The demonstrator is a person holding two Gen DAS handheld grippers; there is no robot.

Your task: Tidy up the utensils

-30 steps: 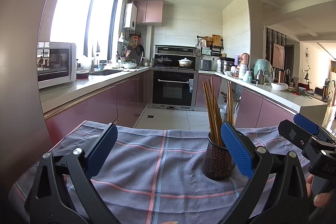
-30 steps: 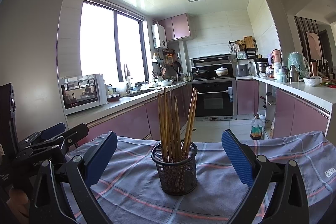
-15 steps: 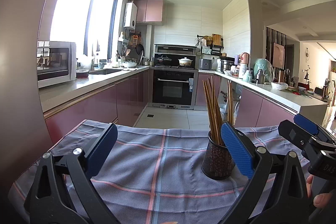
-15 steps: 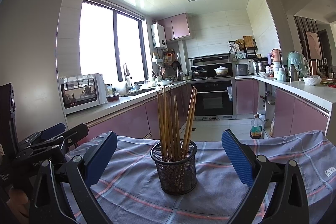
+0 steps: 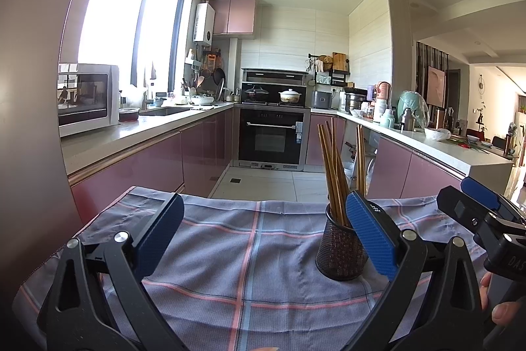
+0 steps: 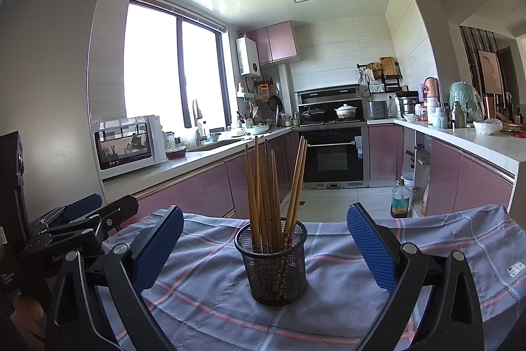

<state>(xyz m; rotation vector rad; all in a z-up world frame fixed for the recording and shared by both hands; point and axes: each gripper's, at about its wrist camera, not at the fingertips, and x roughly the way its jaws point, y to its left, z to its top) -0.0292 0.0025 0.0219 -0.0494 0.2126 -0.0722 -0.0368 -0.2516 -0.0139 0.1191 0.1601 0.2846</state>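
Checked cloth (image 6: 427, 239) bears mesh holder (image 6: 274, 265); chopsticks (image 6: 263, 186) upright.

Left tongs (image 5: 263, 239) spread wide, level, empty — right tongs (image 6: 265, 245) likewise, side by side.

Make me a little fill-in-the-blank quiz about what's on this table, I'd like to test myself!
The chopsticks stand in a black ____ cup.
The cup stands on a checked ____.
Both pairs of tongs, left and right, are ____.
Between the right tongs' pads sits the ____.

Missing words: mesh; cloth; open; cup
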